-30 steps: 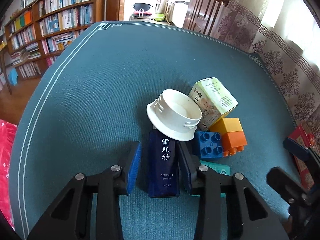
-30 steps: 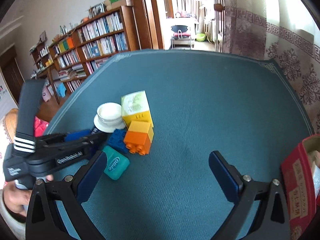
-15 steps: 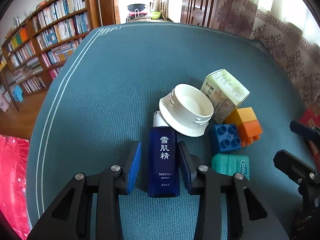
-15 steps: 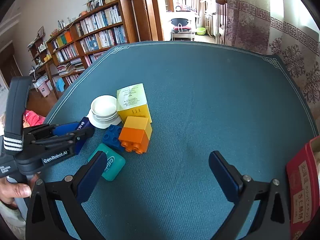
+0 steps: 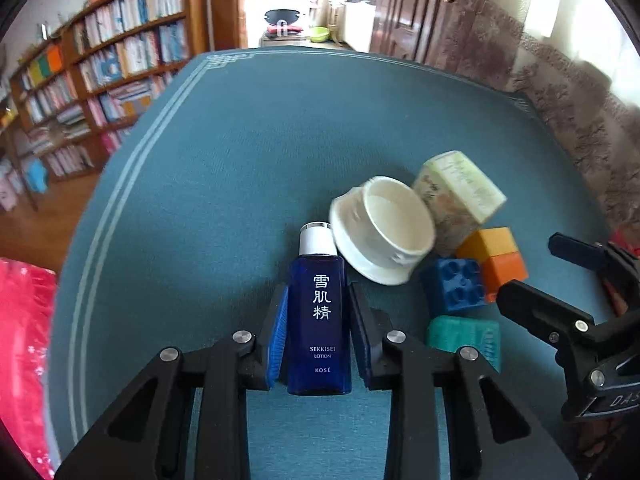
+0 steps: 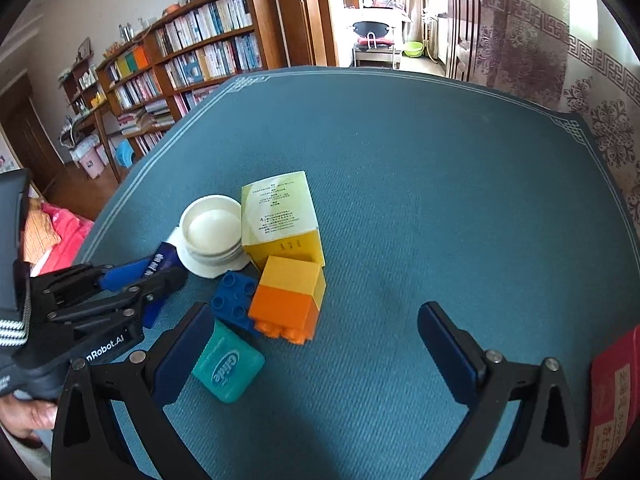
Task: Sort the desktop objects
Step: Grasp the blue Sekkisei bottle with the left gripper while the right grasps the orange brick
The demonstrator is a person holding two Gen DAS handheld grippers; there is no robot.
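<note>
From the left wrist, the left gripper (image 5: 318,322) is closing its jaws on the blue lotion bottle (image 5: 320,316), which lies flat between the pads with its cap under the white lid (image 5: 384,230); this looks like the pick-up step, and the lift should clear that lid. From the right wrist, the right gripper (image 6: 316,340) stands wide open and empty above the teal floss box (image 6: 229,365), beside the stacked bricks (image 6: 290,300). Open cloth lies beyond; a red box (image 6: 612,396) crowds the right edge.
</note>
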